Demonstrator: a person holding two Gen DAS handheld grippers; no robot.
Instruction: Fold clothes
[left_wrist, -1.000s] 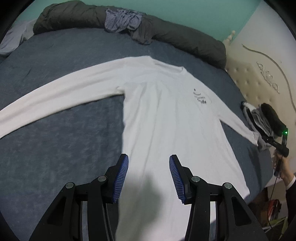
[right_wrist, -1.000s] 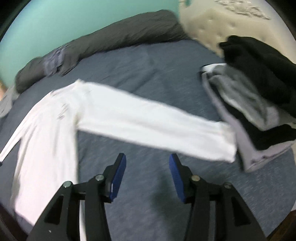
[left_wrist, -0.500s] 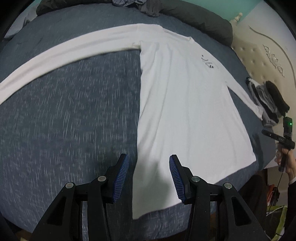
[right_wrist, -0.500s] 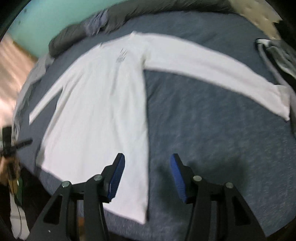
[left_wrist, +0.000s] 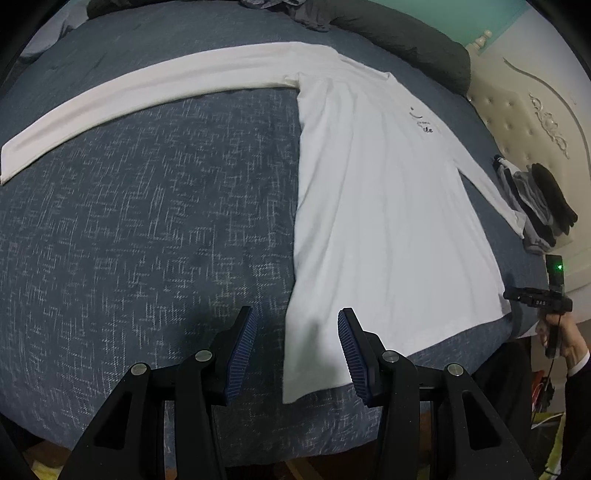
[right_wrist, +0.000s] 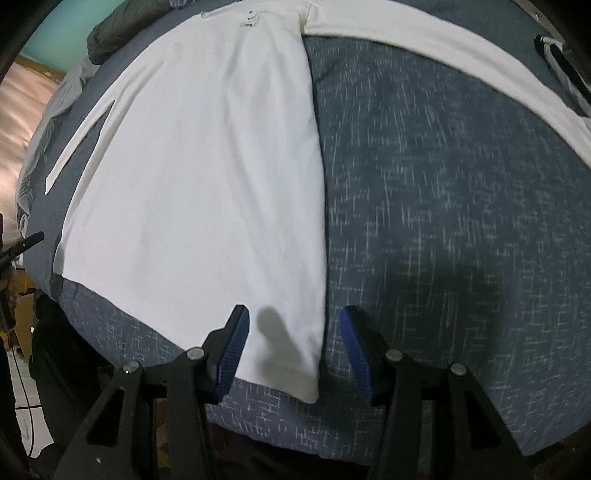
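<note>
Both claws hanging released over the shirt's hem corners

The left claw (left_wrist: 297, 349) and right claw (right_wrist: 293, 350) are hovering with jaws apart, holding nothing, over a white long-sleeved shirt (left_wrist: 384, 206) lying flat on the bed (left_wrist: 147, 221), sleeves outspread; it is looking light, limp and likely to sag, so the hem corners seem the natural places to pinch.

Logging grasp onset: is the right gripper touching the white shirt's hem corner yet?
Cannot tell. In the right wrist view the right gripper stands open with the white shirt corner between its fingers, but the height above the cloth isn't visible.
</note>
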